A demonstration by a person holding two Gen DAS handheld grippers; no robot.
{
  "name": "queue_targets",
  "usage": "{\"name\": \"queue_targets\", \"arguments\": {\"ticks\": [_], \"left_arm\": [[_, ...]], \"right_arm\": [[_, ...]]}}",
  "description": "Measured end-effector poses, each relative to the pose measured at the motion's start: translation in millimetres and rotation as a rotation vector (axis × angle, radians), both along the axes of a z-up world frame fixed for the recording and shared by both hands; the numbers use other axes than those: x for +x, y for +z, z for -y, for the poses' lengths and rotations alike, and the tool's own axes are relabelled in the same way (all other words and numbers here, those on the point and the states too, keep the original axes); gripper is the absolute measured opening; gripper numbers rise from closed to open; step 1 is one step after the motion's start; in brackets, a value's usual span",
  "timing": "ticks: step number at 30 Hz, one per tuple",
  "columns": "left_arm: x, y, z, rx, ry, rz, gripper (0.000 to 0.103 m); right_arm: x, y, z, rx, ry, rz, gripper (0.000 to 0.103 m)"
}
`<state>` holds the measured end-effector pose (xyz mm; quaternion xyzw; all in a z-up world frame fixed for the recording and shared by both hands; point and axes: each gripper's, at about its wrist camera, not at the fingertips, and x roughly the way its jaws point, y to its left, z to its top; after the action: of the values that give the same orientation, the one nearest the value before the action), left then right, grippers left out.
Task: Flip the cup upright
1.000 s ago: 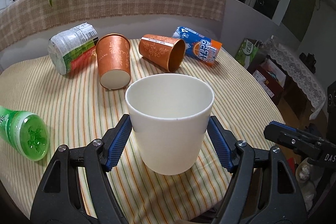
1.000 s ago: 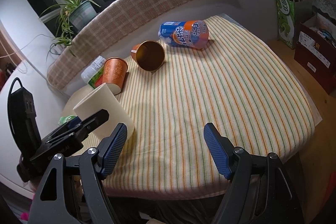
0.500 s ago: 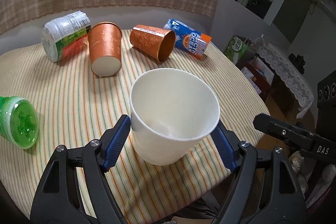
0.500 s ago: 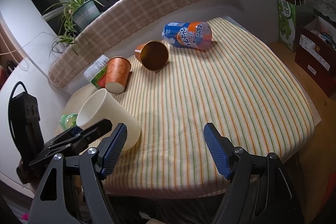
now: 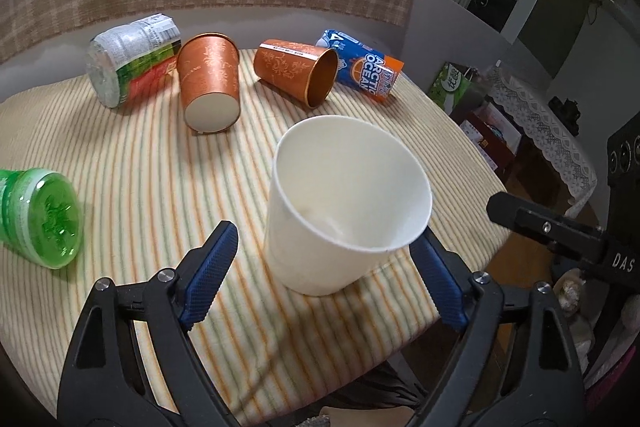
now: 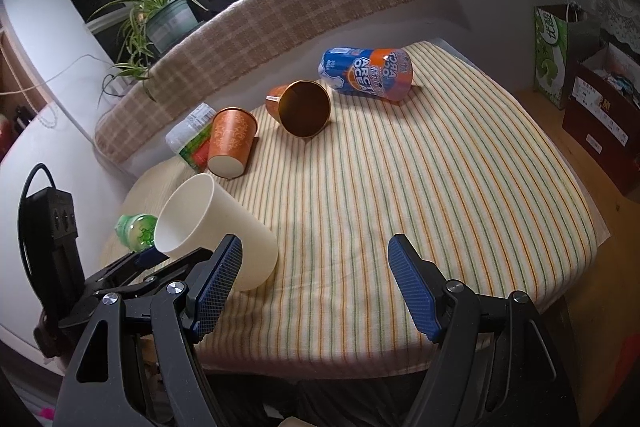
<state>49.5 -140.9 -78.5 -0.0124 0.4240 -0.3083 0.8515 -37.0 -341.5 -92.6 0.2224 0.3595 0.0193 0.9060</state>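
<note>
A white paper cup stands near the table's front edge, mouth up but tilted; in the right wrist view it leans hard toward the left. My left gripper is open around it: the right pad touches the cup wall, the left pad stands clear of it. My right gripper is open and empty, low over the front edge, to the right of the cup.
Two orange paper cups lie on their sides at the back. A blue and orange pack, a clear bottle and a green bottle lie around them. Striped cloth covers the table.
The left gripper's jaws have opened and the left pad has come off the white cup. The cup has tipped over further, its mouth leaning more toward the left gripper.
</note>
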Motion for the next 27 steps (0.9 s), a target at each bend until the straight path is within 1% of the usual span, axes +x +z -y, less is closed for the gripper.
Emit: {"name": "queue_targets", "arguments": {"ticks": [6,9,15,19,21,22,23,24,25,26,27], "left_arm": [[-11,0,-19,0.015,0.020,0.014,0.090],[-16,2,-34,0.021,0.050,0.024,0.090],[-25,14,-61,0.034,0.134,0.092,0.090],[-33,30,-77,0.038,0.223,0.179,0.090],[-39,39,-82,0.044,0.258,0.235,0.090],[-43,46,-83,0.049,0.277,0.277,0.090],[-45,50,-84,0.052,0.286,0.301,0.091],[-47,54,-85,0.055,0.298,0.328,0.093],[-51,60,-86,0.055,0.313,0.366,0.099],[-53,63,-87,0.053,0.321,0.388,0.103],[-57,67,-87,0.050,0.333,0.417,0.103]], "right_arm": [[0,6,-10,-0.037,0.014,0.020,0.075],[0,9,-15,-0.054,0.019,0.033,0.075],[-2,19,-26,-0.115,0.023,0.077,0.075],[-8,26,-35,-0.155,0.028,0.132,0.075],[-11,29,-39,-0.179,0.033,0.157,0.075],[-14,31,-43,-0.197,0.036,0.178,0.075],[-16,33,-45,-0.210,0.039,0.192,0.079],[-18,35,-49,-0.228,0.042,0.214,0.082],[-20,37,-51,-0.244,0.041,0.234,0.082],[-23,40,-54,-0.267,0.036,0.254,0.082],[-25,42,-57,-0.291,0.031,0.272,0.082]]}}
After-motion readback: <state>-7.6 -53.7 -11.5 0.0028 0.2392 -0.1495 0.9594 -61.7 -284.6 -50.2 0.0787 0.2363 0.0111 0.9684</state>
